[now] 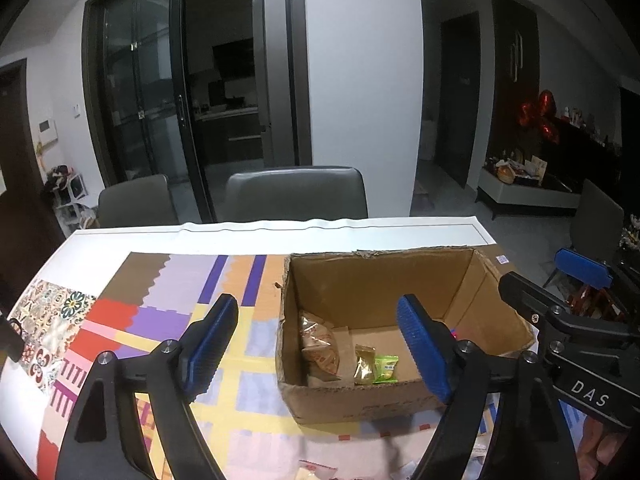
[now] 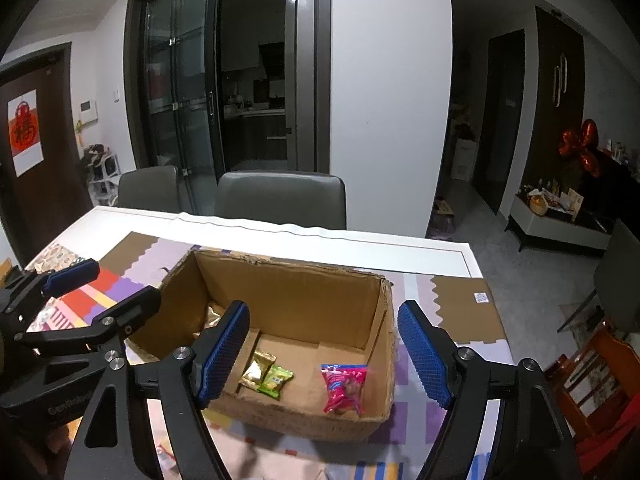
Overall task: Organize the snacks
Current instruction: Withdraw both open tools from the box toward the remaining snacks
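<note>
An open cardboard box (image 1: 384, 276) (image 2: 288, 292) stands on the patterned table mat. Inside lie a tan snack bag (image 1: 320, 346), a gold packet (image 1: 365, 364) (image 2: 258, 368), a green packet (image 1: 386, 368) (image 2: 276, 380) and a pink candy bag (image 2: 344, 386). My left gripper (image 1: 318, 350) is open and empty, above the box's near left corner. My right gripper (image 2: 324, 354) is open and empty, above the box's near side. Each gripper shows in the other's view, the right one (image 1: 560, 292) and the left one (image 2: 100, 288).
Loose snack packets (image 1: 316, 470) (image 2: 166, 454) lie on the mat at the near edge. Two grey chairs (image 1: 296, 192) stand behind the white table (image 1: 280, 232). A wooden chair (image 2: 592, 376) stands to the right.
</note>
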`<state>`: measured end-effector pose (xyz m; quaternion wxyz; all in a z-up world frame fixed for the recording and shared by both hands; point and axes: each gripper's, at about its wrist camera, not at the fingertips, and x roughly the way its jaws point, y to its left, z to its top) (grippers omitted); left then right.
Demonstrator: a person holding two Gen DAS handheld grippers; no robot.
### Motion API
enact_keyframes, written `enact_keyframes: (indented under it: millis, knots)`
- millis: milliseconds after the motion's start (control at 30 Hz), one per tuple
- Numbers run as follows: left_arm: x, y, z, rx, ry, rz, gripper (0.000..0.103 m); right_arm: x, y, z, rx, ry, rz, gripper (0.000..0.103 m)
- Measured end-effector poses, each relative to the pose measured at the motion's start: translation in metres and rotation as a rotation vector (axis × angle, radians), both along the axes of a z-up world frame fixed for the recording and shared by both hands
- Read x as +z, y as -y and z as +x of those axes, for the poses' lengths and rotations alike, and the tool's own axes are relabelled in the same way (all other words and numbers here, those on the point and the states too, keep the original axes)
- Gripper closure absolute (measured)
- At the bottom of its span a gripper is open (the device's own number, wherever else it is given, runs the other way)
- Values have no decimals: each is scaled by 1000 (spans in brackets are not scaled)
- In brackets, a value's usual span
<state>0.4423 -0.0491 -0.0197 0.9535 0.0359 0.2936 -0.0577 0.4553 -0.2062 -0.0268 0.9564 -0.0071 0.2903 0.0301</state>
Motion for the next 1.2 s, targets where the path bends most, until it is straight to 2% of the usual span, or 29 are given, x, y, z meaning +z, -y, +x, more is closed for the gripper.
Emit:
enact_keyframes:
  millis: [600, 1200]
  knots:
    - [18, -26, -52, 10, 31, 5, 21, 24, -12, -48, -15, 40, -9, 26]
    - [19, -47, -94, 32, 39, 1, 21, 21, -32, -90, 8, 32, 2, 26]
